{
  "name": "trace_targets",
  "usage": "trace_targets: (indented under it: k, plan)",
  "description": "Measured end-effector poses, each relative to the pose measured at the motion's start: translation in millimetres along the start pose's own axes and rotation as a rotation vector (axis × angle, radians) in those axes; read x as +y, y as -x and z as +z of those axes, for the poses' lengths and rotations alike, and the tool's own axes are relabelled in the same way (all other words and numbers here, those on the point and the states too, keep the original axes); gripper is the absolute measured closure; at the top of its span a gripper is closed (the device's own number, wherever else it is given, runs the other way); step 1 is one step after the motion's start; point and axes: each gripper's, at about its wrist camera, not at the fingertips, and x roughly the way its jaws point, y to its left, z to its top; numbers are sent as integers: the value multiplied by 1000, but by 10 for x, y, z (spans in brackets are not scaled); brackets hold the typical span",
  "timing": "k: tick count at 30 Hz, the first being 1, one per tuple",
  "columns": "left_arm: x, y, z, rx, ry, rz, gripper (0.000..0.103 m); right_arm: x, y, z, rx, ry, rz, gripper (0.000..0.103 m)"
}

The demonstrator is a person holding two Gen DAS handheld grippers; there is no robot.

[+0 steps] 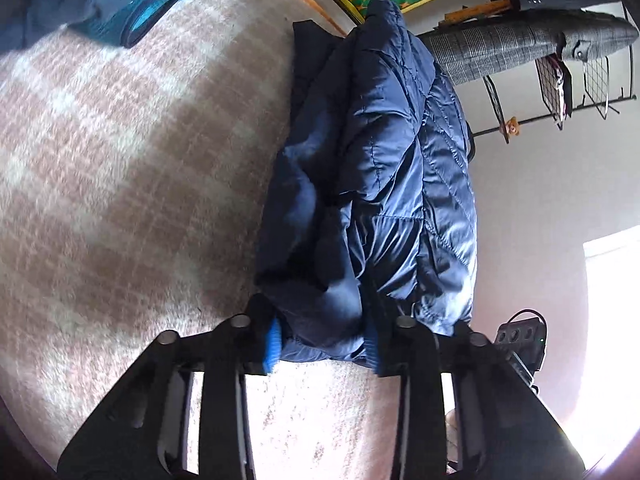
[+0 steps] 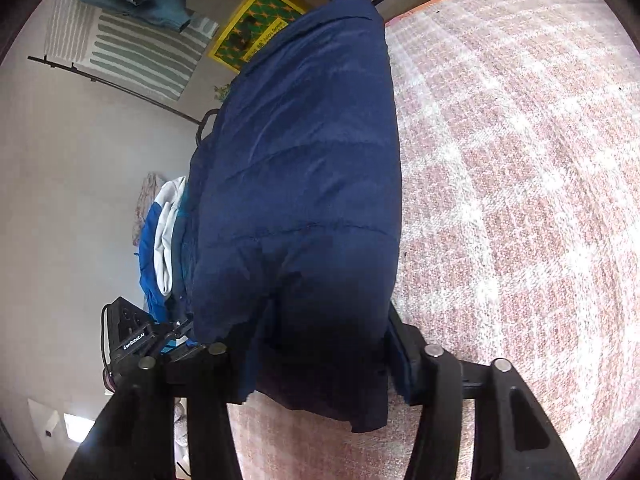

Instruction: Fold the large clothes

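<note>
From the left wrist camera, the left gripper (image 1: 326, 340) had its jaws closed on a thick bunch of the navy quilted jacket (image 1: 384, 168). The fabric filled the gap between the blue-padded fingers (image 1: 273, 344), and the rest of the jacket stretched straight ahead of the jaws. The pink plaid blanket (image 1: 132, 152) lay to the left of the jaws and below them.

From the right wrist camera, the right gripper (image 2: 316, 360) likewise clamped the jacket (image 2: 304, 168). Its folded bulk rose ahead between both fingers, and a loose edge hung below them. The blanket (image 2: 520, 160) spread to the right of the jaws.
</note>
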Motion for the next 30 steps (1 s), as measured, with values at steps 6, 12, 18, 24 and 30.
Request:
trace_targets:
  k: [6,12,18,24,30]
  plan:
    - [-178,156,-204,0,-98,45,87,179,212,-99,8,91,-89,80]
    - [-192,377,-768,16,-108,51,87,238,566,-592,47,162,-137,81]
    - [-149,680,-1784,21,-149,61,87,148,951,-1232,87,221,-168,81]
    - [-115,899,-2466,26,-161,68,87,74,1156,-1814,112,258,-202,80]
    - [-221,1188,-2537,11,-204,142,78,237,1365,-1902,67,362,-278,59]
